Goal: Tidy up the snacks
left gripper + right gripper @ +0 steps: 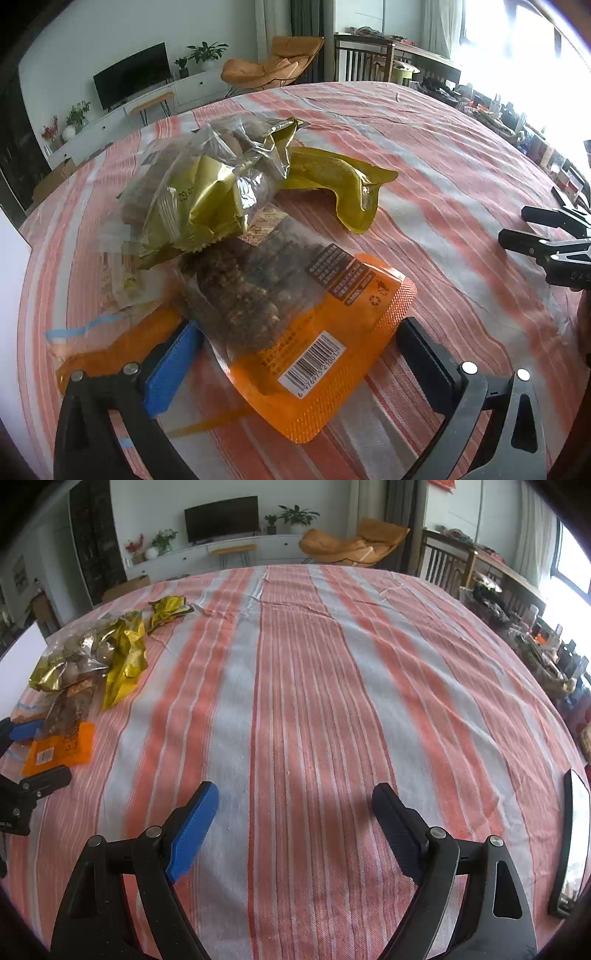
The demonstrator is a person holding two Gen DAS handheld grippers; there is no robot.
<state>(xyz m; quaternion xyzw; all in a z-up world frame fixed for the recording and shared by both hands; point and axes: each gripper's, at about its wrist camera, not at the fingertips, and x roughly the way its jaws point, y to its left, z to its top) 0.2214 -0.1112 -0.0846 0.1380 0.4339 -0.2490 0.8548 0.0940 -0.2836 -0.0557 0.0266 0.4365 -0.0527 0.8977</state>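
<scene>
A pile of snack bags lies on the striped tablecloth (424,155). An orange bag with a clear window and a barcode (295,332) lies nearest, between the fingers of my left gripper (295,343), which is open around it. A gold and clear bag of round snacks (207,184) rests on top behind it, and a gold wrapper (340,181) lies to the right. In the right wrist view the pile (85,672) sits at the far left. My right gripper (295,812) is open and empty over bare cloth.
A white box edge (11,258) stands at the left of the table. A dark-framed flat object (572,842) lies at the table's right edge. Chairs, a TV cabinet and cluttered shelves stand beyond the table.
</scene>
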